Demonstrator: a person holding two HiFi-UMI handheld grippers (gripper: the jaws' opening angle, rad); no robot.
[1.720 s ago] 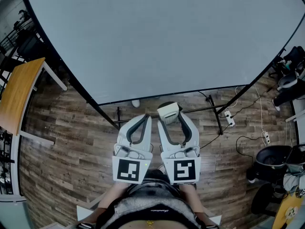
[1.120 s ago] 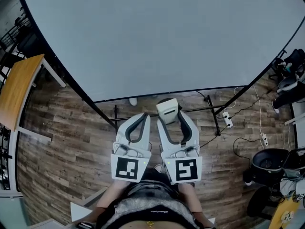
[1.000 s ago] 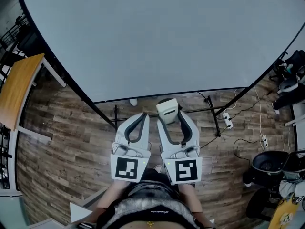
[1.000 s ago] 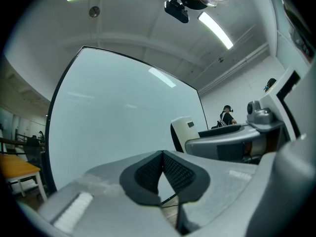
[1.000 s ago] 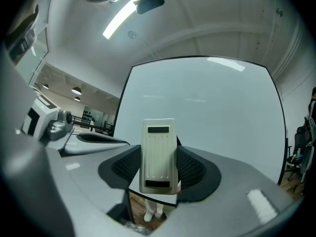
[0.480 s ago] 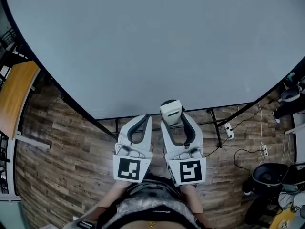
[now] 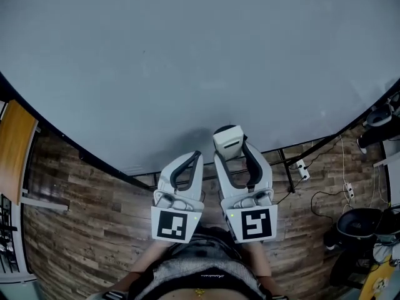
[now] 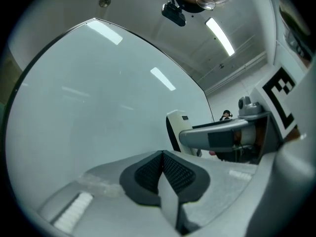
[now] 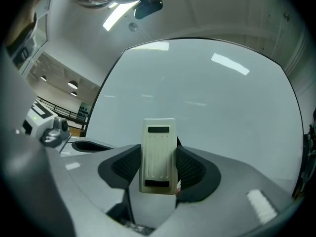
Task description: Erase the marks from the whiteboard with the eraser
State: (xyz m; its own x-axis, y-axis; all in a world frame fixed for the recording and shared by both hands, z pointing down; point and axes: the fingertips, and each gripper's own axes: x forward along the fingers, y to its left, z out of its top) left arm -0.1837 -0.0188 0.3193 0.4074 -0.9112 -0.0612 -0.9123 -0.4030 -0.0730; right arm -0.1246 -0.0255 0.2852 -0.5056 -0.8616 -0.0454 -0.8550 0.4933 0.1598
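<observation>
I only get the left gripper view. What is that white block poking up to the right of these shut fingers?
Observer: That's the eraser, clamped between the fingers of the right gripper. Its ribbed back shows in the right gripper view.
Operator: What's below the board? I see only its surface.
Observer: The head view shows a wood floor and a black stand under the whiteboard.
Operator: Any furniture nearby?
Observer: A wooden table stands at the far left of the head view.
</observation>
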